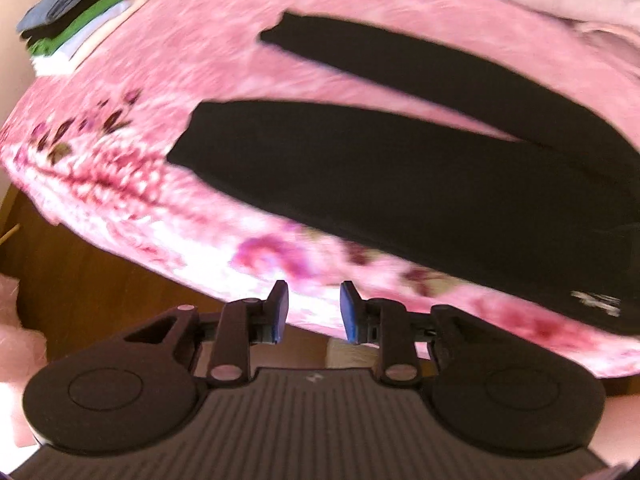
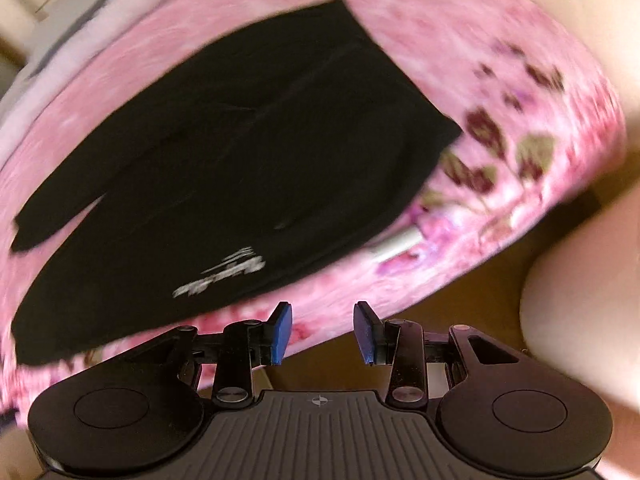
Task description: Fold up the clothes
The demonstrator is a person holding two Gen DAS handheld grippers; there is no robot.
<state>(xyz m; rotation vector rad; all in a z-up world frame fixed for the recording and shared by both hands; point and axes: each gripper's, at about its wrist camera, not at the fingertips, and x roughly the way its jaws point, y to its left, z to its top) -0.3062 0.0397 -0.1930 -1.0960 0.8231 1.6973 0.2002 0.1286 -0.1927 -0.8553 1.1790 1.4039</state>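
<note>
black trousers (image 1: 360, 160) with white print, pink floral bedspread (image 1: 180, 60), blue gripper pads (image 2: 284, 330)

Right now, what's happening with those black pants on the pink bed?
A person is folding clothes with a hand-held gripper in each hand. The black pants lie spread out on the pink flowery blanket, legs apart. The left hand-held gripper and the right hand-held gripper are both open, holding nothing, above the bed's edge. A pile of folded clothes waits at the far corner.
</note>
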